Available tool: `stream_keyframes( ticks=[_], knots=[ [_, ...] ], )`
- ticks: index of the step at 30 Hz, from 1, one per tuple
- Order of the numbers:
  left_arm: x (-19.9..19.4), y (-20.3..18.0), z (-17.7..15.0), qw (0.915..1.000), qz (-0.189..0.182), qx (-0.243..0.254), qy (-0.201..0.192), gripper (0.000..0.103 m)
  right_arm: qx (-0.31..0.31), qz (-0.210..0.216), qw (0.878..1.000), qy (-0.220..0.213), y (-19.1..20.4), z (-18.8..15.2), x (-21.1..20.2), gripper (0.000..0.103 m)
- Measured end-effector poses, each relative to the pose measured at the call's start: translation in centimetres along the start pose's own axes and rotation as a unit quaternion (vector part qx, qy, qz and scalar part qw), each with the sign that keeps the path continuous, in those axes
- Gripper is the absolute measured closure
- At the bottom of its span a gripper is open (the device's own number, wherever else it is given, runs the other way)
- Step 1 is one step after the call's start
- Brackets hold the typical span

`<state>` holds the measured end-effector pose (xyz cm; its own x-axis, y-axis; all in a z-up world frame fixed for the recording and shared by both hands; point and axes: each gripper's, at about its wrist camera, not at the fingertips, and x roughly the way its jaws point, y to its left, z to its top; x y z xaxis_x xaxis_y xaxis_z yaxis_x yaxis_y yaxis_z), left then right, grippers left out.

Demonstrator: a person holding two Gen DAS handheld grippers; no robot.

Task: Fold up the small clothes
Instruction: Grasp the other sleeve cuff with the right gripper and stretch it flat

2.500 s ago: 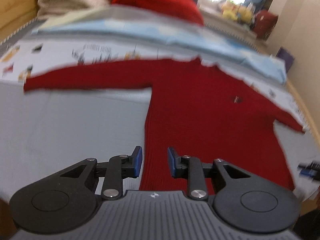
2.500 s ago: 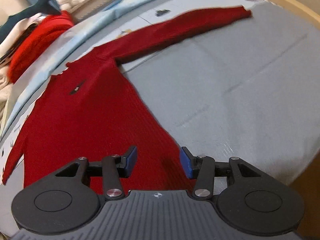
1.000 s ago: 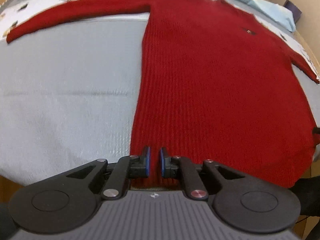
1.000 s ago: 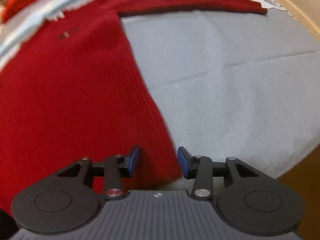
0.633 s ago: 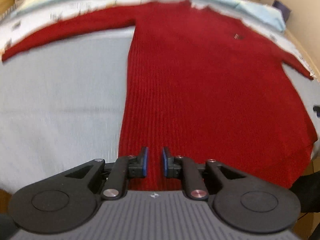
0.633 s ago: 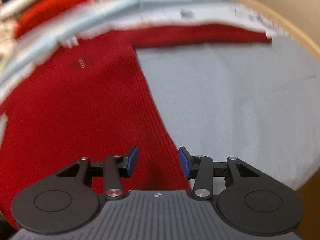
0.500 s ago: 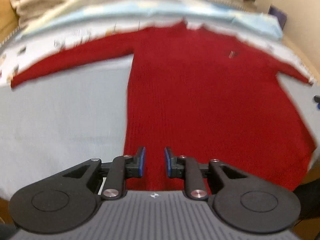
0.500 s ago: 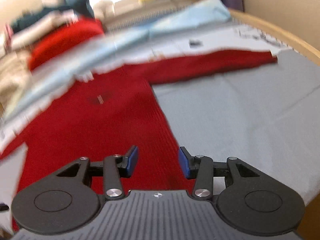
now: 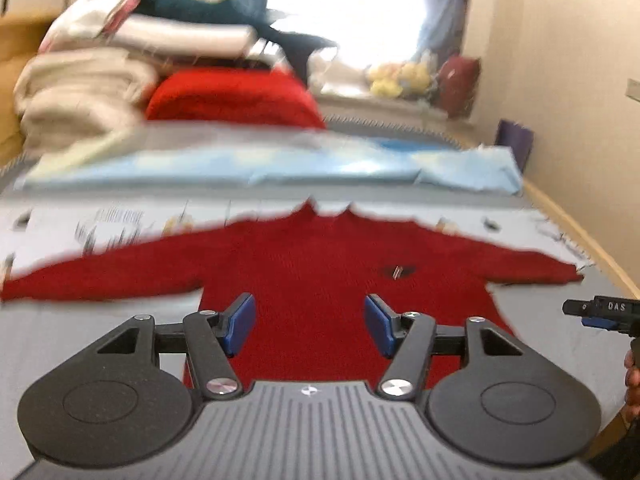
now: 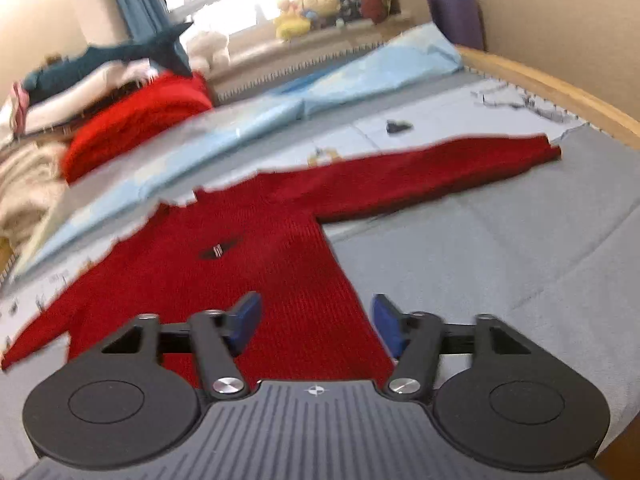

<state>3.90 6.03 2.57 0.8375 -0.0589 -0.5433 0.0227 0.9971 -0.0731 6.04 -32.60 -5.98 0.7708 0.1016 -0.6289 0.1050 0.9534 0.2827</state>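
A dark red knitted sweater (image 9: 320,272) lies flat on the grey bed cover (image 9: 80,332), front up, both sleeves spread out sideways. It also shows in the right wrist view (image 10: 248,272). My left gripper (image 9: 306,326) is open and empty, raised above the sweater's lower hem. My right gripper (image 10: 316,326) is open and empty, above the sweater's lower right edge. The right gripper's tip also shows at the right edge of the left wrist view (image 9: 600,314).
A light blue sheet (image 9: 260,164) lies beyond the sweater. Behind it is a pile of folded cream blankets (image 9: 80,92) and a bright red blanket (image 9: 232,96). A wooden bed edge (image 10: 552,92) runs along the right. Soft toys (image 10: 304,8) sit on the windowsill.
Both grippers have lifted and tilted up from the hem. The left jaws, nearly shut on the hem a second ago, have opened wide. The right jaws opened a little wider.
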Motion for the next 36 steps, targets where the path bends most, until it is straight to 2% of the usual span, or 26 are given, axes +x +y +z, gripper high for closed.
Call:
stream_keyframes(
  ticks=[2, 7, 10, 12, 13, 14, 15, 16, 17, 19, 23, 25, 33, 36],
  knots=[
    [0.4, -1.2, 2.6, 0.9996, -0.002, 0.018, -0.023, 0.035, -0.017, -0.012, 0.999, -0.025, 0.6, 0.9, -0.8, 0.022],
    [3.0, -3.0, 8.9, 0.9975, -0.029, 0.046, -0.047, 0.035, -0.027, -0.038, 0.997, -0.054, 0.5, 4.4, -2.3, 0.016],
    [5.0, -3.3, 10.2, 0.9956, -0.036, 0.067, -0.055, 0.03, -0.032, -0.05, 0.996, -0.061, -0.4, 6.9, -2.1, 0.016],
    [7.0, -2.8, 9.5, 0.9951, -0.032, 0.068, -0.065, 0.025, -0.013, -0.064, 0.996, -0.057, -1.6, 8.7, -1.1, 0.016],
    [8.2, -2.4, 8.4, 0.9952, -0.029, 0.071, -0.061, 0.025, 0.005, -0.068, 0.996, -0.053, -2.4, 9.4, -0.5, 0.017],
    [9.6, -2.2, 7.5, 0.9964, -0.017, 0.078, -0.029, 0.026, 0.025, -0.073, 0.996, -0.05, -3.2, 10.1, 0.3, 0.018],
    [11.2, -2.2, 7.2, 0.9966, 0.003, 0.081, 0.013, 0.033, 0.044, -0.079, 0.995, -0.045, -4.3, 10.8, 1.3, 0.018],
    [12.6, -2.1, 7.0, 0.9961, 0.013, 0.072, 0.05, 0.035, 0.063, -0.085, 0.993, -0.041, -5.3, 11.3, 2.4, 0.02],
    [13.2, -1.9, 7.1, 0.9963, 0.005, 0.06, 0.061, 0.035, 0.081, -0.093, 0.992, -0.038, -6.4, 11.7, 3.5, 0.024],
    [13.9, -1.5, 7.8, 0.9975, -0.01, 0.04, 0.058, 0.035, 0.117, -0.113, 0.986, -0.037, -8.7, 12.3, 5.9, 0.033],
    [14.8, -1.1, 8.3, 0.9979, -0.006, 0.032, 0.056, 0.035, 0.166, -0.131, 0.977, -0.041, -12.9, 11.6, 10.3, 0.063],
    [15.3, -0.8, 8.1, 0.9974, -0.012, 0.021, 0.068, 0.035, 0.2, -0.133, 0.97, -0.027, -14.8, 11.0, 12.4, 0.067],
    [17.3, -0.4, 7.5, 0.995, -0.009, 0.016, 0.098, 0.035, 0.332, -0.116, 0.936, -0.024, -21.0, 10.0, 18.3, 0.064],
    [17.9, -0.3, 7.1, 0.994, -0.009, 0.013, 0.108, 0.035, 0.365, -0.13, 0.921, -0.024, -22.7, 9.4, 19.9, 0.059]
  ],
)
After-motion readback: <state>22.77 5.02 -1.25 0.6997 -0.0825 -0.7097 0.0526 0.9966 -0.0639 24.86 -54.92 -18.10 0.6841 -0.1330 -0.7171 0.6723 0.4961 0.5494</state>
